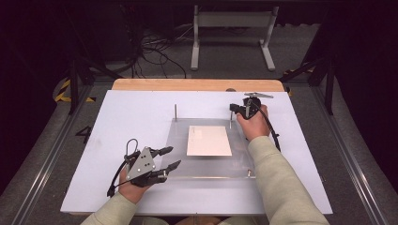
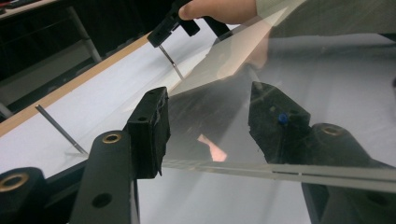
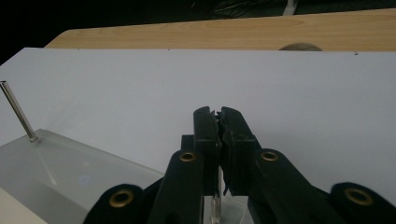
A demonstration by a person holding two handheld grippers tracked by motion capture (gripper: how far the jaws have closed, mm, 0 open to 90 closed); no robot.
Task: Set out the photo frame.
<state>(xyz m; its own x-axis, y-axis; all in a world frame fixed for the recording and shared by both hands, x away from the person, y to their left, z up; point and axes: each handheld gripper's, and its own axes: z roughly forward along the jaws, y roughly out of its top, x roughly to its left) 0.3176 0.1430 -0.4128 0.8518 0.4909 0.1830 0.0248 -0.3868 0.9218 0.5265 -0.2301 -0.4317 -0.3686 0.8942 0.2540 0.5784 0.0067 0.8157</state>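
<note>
A clear acrylic plate [image 1: 206, 165] lies on the white board, with a white card [image 1: 209, 140] on its middle. Thin metal pins stand at its back corners; the back left pin [image 1: 175, 112] is free. My right gripper [image 1: 233, 109] is shut on the back right pin [image 1: 230, 121], which shows below the closed jaws in the right gripper view [image 3: 215, 207]. My left gripper [image 1: 170, 158] is open at the plate's front left corner. In the left gripper view the plate's edge [image 2: 280, 171] crosses between the spread jaws, and one jaw shows through the plate.
The white board [image 1: 131, 108] covers a wooden table whose far edge [image 1: 197, 85] stays bare. A short pin [image 1: 248, 174] stands at the plate's front right corner. Beyond the table are a grey metal frame [image 1: 232, 33] and floor cables [image 1: 155, 47].
</note>
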